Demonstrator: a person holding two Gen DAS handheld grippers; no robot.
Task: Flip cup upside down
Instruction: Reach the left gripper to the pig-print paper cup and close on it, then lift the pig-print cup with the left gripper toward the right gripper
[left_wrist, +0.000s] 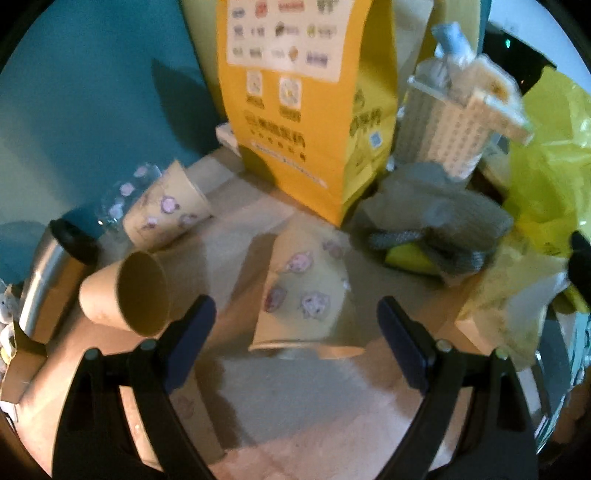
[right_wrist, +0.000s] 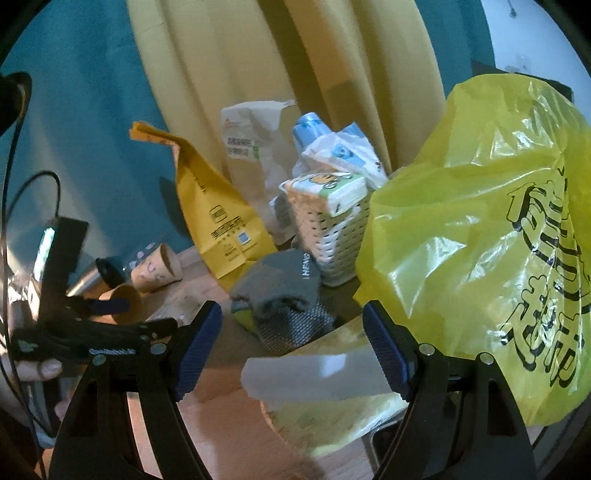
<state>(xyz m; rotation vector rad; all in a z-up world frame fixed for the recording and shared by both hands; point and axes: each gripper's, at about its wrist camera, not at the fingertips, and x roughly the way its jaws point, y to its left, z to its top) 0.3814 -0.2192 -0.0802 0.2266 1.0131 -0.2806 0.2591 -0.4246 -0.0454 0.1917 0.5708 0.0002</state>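
Note:
A paper cup with pink cartoon prints (left_wrist: 303, 295) stands upside down, rim on the brown cardboard surface (left_wrist: 280, 398), just ahead of my left gripper (left_wrist: 297, 325). That gripper is open, its blue pads either side of the cup and not touching it. A plain brown cup (left_wrist: 125, 291) lies on its side at the left, mouth toward me; it also shows in the right wrist view (right_wrist: 125, 302). Another printed cup (left_wrist: 166, 206) lies tilted behind it. My right gripper (right_wrist: 291, 332) is open and empty, over a pale packet (right_wrist: 317, 376).
A yellow paper bag (left_wrist: 303, 110) stands behind the cups. A white basket (left_wrist: 447, 125) with packets, a grey cloth (left_wrist: 436, 218) and a yellow plastic bag (right_wrist: 480, 240) crowd the right. A steel flask (left_wrist: 48, 284) lies at the left. The left hand-held gripper (right_wrist: 74, 328) shows in the right view.

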